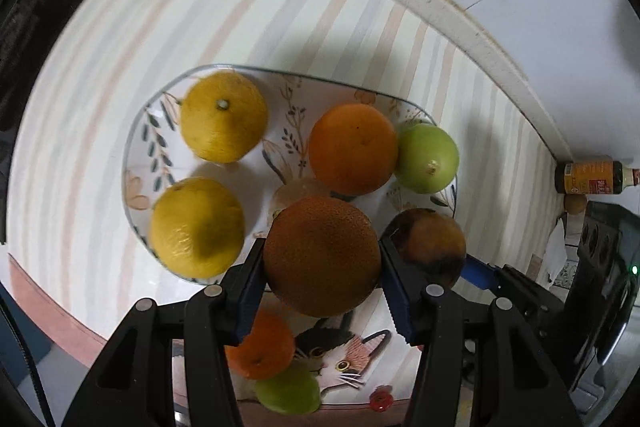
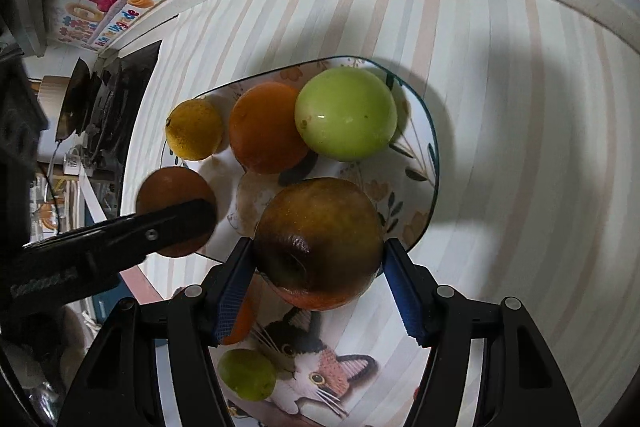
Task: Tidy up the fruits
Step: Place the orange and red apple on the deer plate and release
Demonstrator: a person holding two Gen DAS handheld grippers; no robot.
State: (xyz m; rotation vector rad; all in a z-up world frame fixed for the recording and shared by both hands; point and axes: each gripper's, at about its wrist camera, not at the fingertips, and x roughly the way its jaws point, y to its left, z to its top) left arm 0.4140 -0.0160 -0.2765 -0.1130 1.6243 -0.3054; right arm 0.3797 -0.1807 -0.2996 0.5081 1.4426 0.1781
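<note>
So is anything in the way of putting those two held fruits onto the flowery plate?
Partly. The plate already holds two yellow fruits, an orange and a green fruit. Bare plate shows only in the middle, under the left tool.

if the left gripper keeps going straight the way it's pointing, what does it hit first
Probably the plate. The left gripper is shut on a brown orange and points steeply down near the plate's bare middle, between lemons and an orange. Depth is unclear.

Soft overhead light casts dark shadows across the striped tablecloth [image 2: 500,107]. Glare glints on the green fruit [image 2: 346,113]; fisheye bending and black vignetting ring both frames.
</note>
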